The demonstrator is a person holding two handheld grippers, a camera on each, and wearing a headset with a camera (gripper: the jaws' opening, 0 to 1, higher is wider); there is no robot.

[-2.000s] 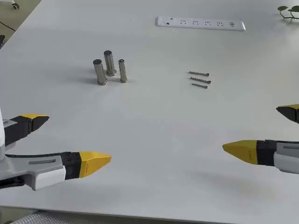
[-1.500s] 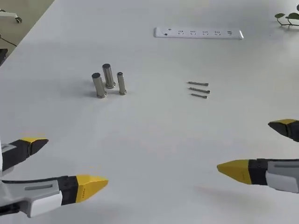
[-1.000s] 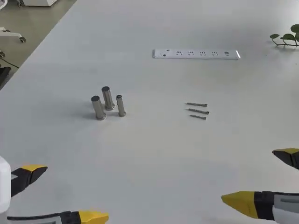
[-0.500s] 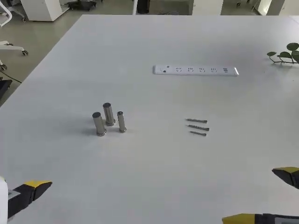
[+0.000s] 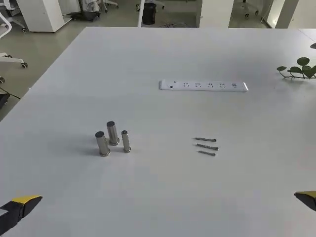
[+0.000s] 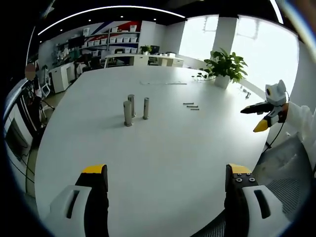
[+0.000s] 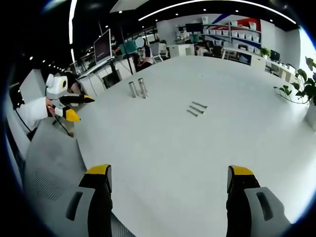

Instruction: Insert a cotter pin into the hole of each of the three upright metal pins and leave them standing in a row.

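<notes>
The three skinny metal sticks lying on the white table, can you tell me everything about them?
The three thin grey metal cotter pins lie flat on the white table, side by side and parallel, close but not touching. They look slim and straight; finer detail is too small to tell. Only the table touches them. They sit right of the three upright metal pins and nearer than the white power strip.
</notes>
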